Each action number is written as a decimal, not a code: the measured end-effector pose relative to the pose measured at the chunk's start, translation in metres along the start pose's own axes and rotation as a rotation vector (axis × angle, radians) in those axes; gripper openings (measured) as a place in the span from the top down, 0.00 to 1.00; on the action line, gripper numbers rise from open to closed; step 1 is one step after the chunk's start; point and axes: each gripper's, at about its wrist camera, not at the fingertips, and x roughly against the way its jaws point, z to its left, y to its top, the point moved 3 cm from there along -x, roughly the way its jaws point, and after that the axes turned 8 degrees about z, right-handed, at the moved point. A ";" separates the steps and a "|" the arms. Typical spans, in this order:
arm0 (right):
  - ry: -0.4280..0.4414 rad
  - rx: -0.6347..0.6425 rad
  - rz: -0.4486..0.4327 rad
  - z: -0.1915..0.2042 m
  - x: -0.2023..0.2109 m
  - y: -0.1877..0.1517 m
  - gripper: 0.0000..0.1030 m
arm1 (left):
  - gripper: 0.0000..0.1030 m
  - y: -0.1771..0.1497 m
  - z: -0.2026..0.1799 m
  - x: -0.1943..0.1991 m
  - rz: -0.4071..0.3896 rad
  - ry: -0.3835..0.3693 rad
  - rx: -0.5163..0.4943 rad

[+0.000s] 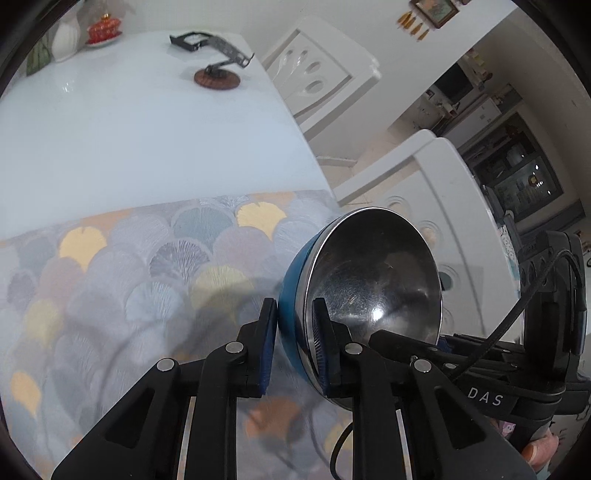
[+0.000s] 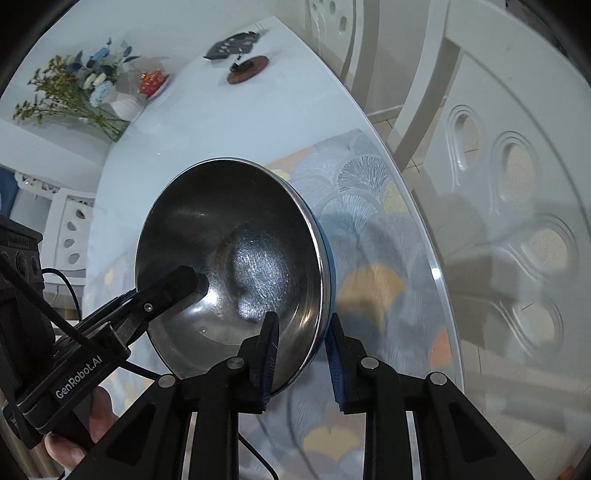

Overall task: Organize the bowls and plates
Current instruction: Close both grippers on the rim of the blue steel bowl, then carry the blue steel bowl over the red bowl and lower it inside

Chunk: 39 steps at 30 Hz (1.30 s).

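A steel bowl with a blue outside [image 1: 373, 280] is held tilted on edge above the patterned placemat [image 1: 129, 277]. My left gripper [image 1: 295, 347] is shut on its rim, one finger outside, one inside. The right gripper [image 1: 436, 347] reaches in from the right and touches the bowl's rim. In the right wrist view the bowl [image 2: 229, 258] faces me; my right gripper [image 2: 301, 354] straddles its near rim with the jaws a little apart around it, and the left gripper [image 2: 192, 284] holds the opposite side.
The white glass table [image 1: 129, 129] holds a black stand on a round wooden base [image 1: 216, 75], a red lidded dish [image 1: 104, 30] and a white flower vase [image 2: 125, 105]. White chairs [image 1: 443, 192] stand along the table's right edge.
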 end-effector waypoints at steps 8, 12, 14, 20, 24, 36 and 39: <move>-0.001 0.028 -0.061 0.020 0.040 -0.051 0.76 | 0.85 -0.041 -0.027 0.047 -0.068 0.002 -0.034; 0.005 0.044 -0.082 0.028 0.055 -0.077 0.76 | 0.85 -0.066 -0.032 0.068 -0.092 0.013 -0.040; 0.007 0.059 -0.091 0.035 0.061 -0.092 0.76 | 0.85 -0.083 -0.034 0.080 -0.103 0.019 -0.039; 0.012 0.105 -0.096 0.052 0.072 -0.140 0.76 | 0.85 -0.131 -0.035 0.107 -0.134 0.035 -0.032; 0.015 0.128 -0.089 0.062 0.070 -0.171 0.76 | 0.85 -0.162 -0.030 0.119 -0.143 0.039 -0.010; 0.020 0.152 0.041 0.072 0.033 -0.248 0.75 | 0.85 -0.236 -0.007 0.118 -0.105 0.042 0.067; 0.030 0.125 0.096 0.067 0.019 -0.260 0.75 | 0.85 -0.246 -0.004 0.111 -0.082 0.044 0.076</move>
